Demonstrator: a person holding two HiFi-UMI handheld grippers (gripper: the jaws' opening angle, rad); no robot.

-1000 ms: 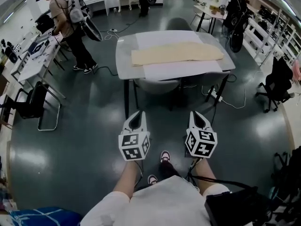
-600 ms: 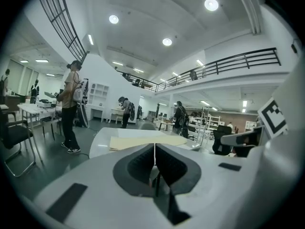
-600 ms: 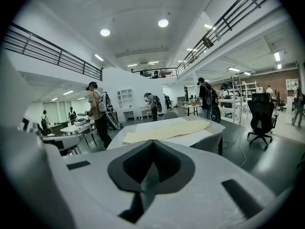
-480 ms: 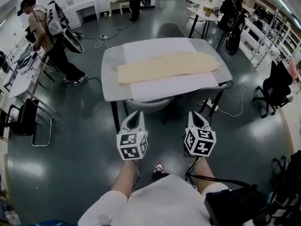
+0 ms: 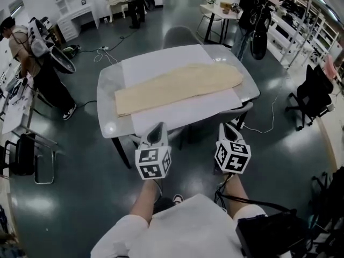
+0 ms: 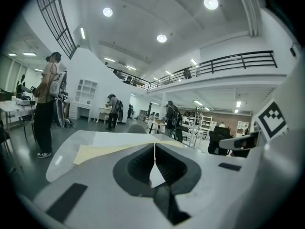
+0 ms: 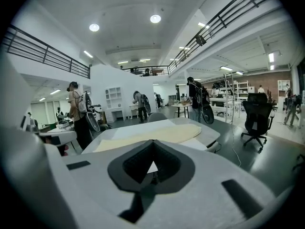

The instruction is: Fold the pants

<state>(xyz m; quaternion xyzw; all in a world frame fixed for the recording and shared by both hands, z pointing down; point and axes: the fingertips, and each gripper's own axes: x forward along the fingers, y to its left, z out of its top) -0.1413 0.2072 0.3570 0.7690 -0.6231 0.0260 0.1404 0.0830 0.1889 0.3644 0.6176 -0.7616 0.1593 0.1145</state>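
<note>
Beige pants (image 5: 177, 86) lie flat and lengthwise on a white sheet across the grey table (image 5: 107, 122); they show too as pants (image 6: 102, 150) in the left gripper view and pants (image 7: 152, 136) in the right gripper view. My left gripper (image 5: 156, 128) hangs just short of the table's near edge, jaws shut with nothing between them. My right gripper (image 5: 228, 127) is level with it to the right, also shut and empty. Both point toward the table and touch neither the pants nor the sheet.
A grey chair (image 5: 180, 35) stands behind the table and another seat sits tucked under its near side. A person (image 5: 32, 63) stands at a desk on the left. Another table with people (image 5: 252, 9) is at the back right, and a black office chair (image 5: 312, 93) at the right.
The table and pants have come much nearer and lower in the head view as I walked toward them. Both grippers stayed shut and side by side.
</note>
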